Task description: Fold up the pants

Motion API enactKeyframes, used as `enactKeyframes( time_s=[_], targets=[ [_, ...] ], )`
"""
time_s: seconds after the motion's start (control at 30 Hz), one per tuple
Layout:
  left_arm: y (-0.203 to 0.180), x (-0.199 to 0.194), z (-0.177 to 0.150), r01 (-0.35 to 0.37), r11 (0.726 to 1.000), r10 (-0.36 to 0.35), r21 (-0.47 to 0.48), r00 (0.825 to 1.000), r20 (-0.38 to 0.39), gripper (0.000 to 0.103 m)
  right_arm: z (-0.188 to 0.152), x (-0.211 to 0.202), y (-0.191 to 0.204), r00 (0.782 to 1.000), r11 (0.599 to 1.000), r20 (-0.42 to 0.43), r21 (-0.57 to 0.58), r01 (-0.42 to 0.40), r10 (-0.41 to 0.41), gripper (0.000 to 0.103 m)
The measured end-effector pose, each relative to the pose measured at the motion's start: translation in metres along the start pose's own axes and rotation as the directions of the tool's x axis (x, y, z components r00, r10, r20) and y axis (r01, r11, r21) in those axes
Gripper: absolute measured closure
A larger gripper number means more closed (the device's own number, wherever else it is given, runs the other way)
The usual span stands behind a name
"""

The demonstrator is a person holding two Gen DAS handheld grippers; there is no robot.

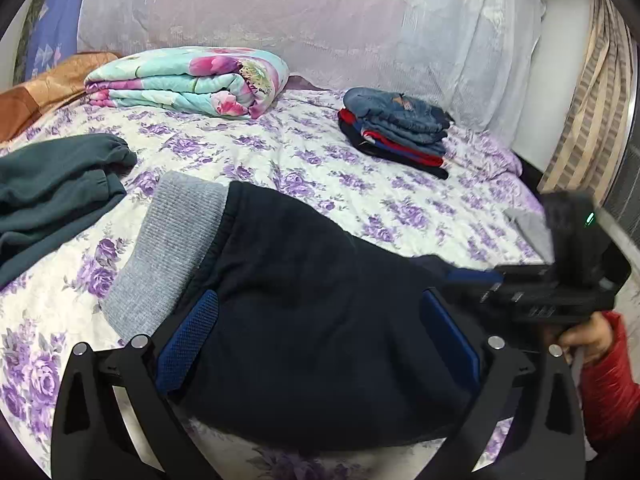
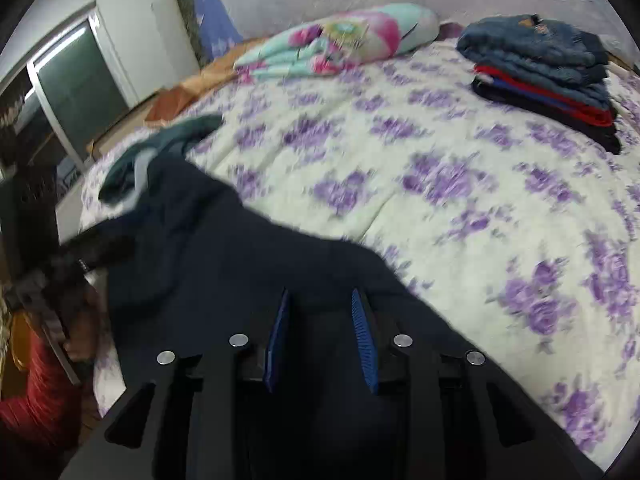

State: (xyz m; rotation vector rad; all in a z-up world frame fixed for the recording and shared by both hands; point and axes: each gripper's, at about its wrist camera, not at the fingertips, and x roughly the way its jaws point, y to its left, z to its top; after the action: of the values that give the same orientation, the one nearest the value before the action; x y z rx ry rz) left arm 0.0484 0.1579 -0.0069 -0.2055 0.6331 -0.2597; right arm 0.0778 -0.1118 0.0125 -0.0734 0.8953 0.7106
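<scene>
Floral bed [image 1: 328,168] — navy pants [image 1: 320,320] between left tongs [image 1: 320,328].

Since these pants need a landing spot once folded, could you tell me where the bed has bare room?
Free: bedspread between the floral quilt, folded stack and navy pants. Crowded: left edge, under the green garment.

Left wrist view: pants [image 1: 320,320] lie lower centre on the bedspread [image 1: 312,160]; sweatpants [image 1: 52,196] at left; folded quilt [image 1: 192,82] upper left; stacked folded clothes [image 1: 396,130] upper right.
</scene>
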Motion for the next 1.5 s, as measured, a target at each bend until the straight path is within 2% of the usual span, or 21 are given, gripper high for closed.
enactKeyframes(
  time_s=[0.03,0.17,0.27,0.33,0.4,0.43,0.5,0.63,0.73,0.8,0.87,0.9,1.07,1.1,1.13,1.17,1.27,1.37,1.43,1.47,1.5],
  targets=[
    [-0.002,0.001,0.000,-0.012,1.000,0.012,0.014,1.000,-0.005,0.005,-0.002,-0.008,0.001,0.999,1.000,0.031,0.007,0.018,-0.018,0.070],
    [0.002,-0.007,0.004,0.018,1.000,-0.018,-0.023,1.000,0.003,0.005,-0.023,-0.035,0.022,0.996,0.999,0.082,-0.027,0.036,-0.034,0.039],
    [0.003,-0.021,0.018,0.110,0.990,-0.108,-0.085,0.994,0.028,0.005,-0.047,-0.045,0.051,0.991,0.977,0.086,-0.180,0.114,-0.100,0.032],
    [-0.005,-0.022,0.028,0.129,0.989,-0.127,-0.070,0.992,0.025,0.005,-0.058,-0.033,0.062,0.989,0.955,0.032,-0.258,0.149,-0.146,0.027],
    [-0.014,-0.011,0.031,0.031,1.000,-0.031,-0.001,0.999,0.009,0.005,-0.061,-0.020,0.064,0.983,0.943,0.004,-0.281,0.177,-0.183,0.024],
    [-0.013,0.009,0.029,-0.108,0.992,0.110,0.068,0.994,-0.024,0.005,-0.059,-0.022,0.062,0.984,0.947,0.006,-0.270,0.174,-0.179,0.021],
    [-0.001,0.042,0.022,-0.200,0.976,0.211,0.090,0.969,-0.132,0.005,-0.057,-0.023,0.055,0.989,0.960,0.005,-0.239,0.145,-0.148,0.020],
    [-0.005,0.017,0.026,-0.160,0.986,0.161,0.048,0.987,-0.023,0.005,-0.063,-0.055,0.049,0.973,0.968,0.132,-0.141,0.208,-0.190,0.020],
    [-0.007,-0.016,0.015,-0.020,1.000,0.019,0.009,0.999,0.048,0.005,-0.083,-0.098,0.046,0.972,0.990,0.211,-0.074,0.117,-0.099,0.017],
    [-0.013,-0.022,0.006,0.007,0.999,-0.008,0.035,0.999,0.049,0.005,-0.098,-0.106,0.039,0.975,0.992,0.199,-0.049,0.115,-0.103,0.014],
    [-0.013,-0.007,-0.003,-0.061,0.996,0.061,0.068,0.998,-0.003,0.005,-0.114,-0.087,0.026,0.987,0.991,0.103,-0.023,0.130,-0.127,0.013],
    [-0.016,0.010,-0.007,-0.116,0.989,0.124,0.095,0.989,-0.079,0.005,-0.120,-0.077,0.021,0.989,0.992,0.084,-0.018,0.122,-0.120,0.012],
    [-0.050,0.021,-0.014,-0.315,0.917,0.332,0.245,0.943,-0.029,0.005,-0.126,-0.099,0.017,0.977,0.994,0.188,0.056,0.095,-0.104,0.008],
    [-0.054,0.014,-0.016,-0.309,0.921,0.319,0.235,0.948,-0.004,0.005,-0.130,-0.108,0.016,0.972,0.993,0.206,0.066,0.101,-0.113,0.008],
    [-0.060,0.000,-0.018,-0.220,0.954,0.221,0.203,0.975,0.017,0.005,-0.133,-0.117,0.015,0.965,0.992,0.230,0.066,0.111,-0.123,0.008],
    [-0.066,-0.009,-0.020,-0.148,0.972,0.148,0.183,0.989,0.014,0.005,-0.137,-0.133,0.011,0.950,0.987,0.266,0.069,0.148,-0.161,0.008],
    [-0.095,-0.026,-0.022,-0.038,0.978,0.034,0.207,0.999,0.025,0.005,-0.142,-0.166,-0.006,0.901,0.949,0.299,0.113,0.294,-0.315,0.007],
    [-0.125,-0.011,-0.035,-0.031,0.957,0.032,0.288,0.999,-0.001,0.005,-0.147,-0.168,-0.036,0.880,0.909,0.234,0.170,0.381,-0.413,0.004],
    [-0.131,0.028,-0.048,-0.039,0.956,0.075,0.292,0.991,-0.111,0.004,-0.155,-0.151,-0.057,0.876,0.880,0.145,0.209,0.427,-0.460,0.004],
    [-0.135,0.046,-0.048,-0.066,0.953,0.132,0.296,0.969,-0.209,0.004,-0.161,-0.140,-0.066,0.884,0.880,0.115,0.218,0.422,-0.453,0.003],
    [-0.136,0.046,-0.043,-0.067,0.954,0.129,0.293,0.971,-0.200,0.004,-0.166,-0.140,-0.065,0.880,0.885,0.151,0.204,0.418,-0.450,0.003]
  ],
)
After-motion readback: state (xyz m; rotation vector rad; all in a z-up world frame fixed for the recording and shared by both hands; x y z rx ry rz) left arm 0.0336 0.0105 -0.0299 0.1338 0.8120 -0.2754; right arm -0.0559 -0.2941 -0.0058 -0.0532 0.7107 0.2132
